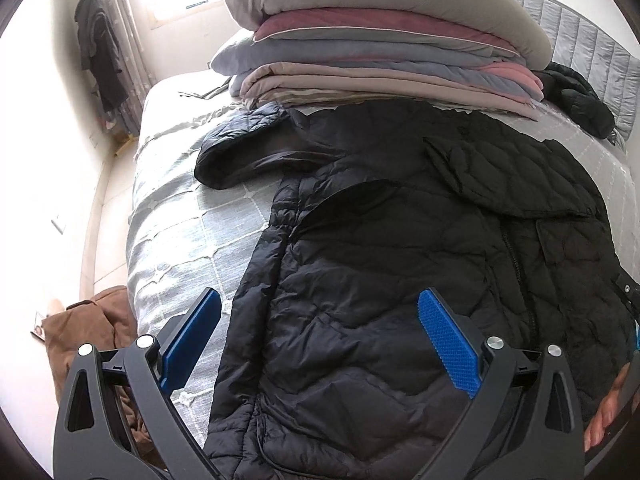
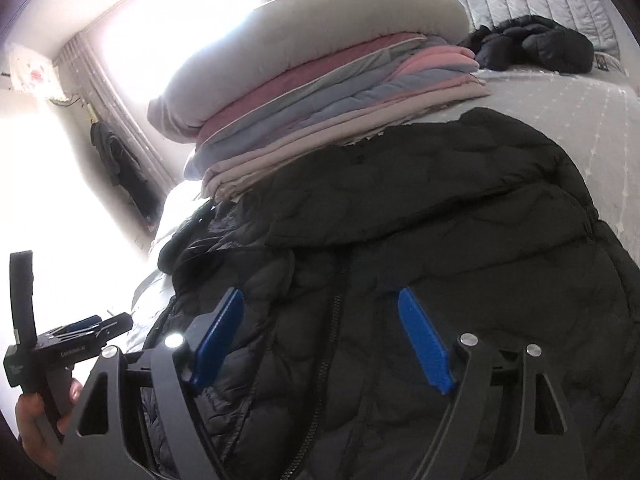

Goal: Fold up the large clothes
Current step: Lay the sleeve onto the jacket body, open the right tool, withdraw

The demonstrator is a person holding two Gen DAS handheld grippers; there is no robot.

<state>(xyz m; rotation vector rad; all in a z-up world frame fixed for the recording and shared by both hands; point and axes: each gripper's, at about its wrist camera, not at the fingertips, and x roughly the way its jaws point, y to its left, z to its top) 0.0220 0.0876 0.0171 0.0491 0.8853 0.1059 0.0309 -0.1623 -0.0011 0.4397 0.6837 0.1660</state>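
A large black quilted puffer jacket [image 1: 400,260] lies spread on the bed, zipper up, with one sleeve [image 1: 240,148] stretched out to the left and the other folded across its chest. It fills the right wrist view [image 2: 420,240] too. My left gripper [image 1: 320,304] is open and empty, hovering above the jacket's lower left part. My right gripper [image 2: 322,304] is open and empty, hovering above the zipper near the hem. The left gripper also shows at the left edge of the right wrist view [image 2: 76,340].
A tall stack of folded quilts [image 1: 380,40] sits on the bed behind the jacket's collar. A second black jacket [image 1: 580,100] lies bunched at the back right. The grey patterned bedspread [image 1: 180,220] shows left of the jacket. A brown garment [image 1: 96,320] lies off the bed's left edge.
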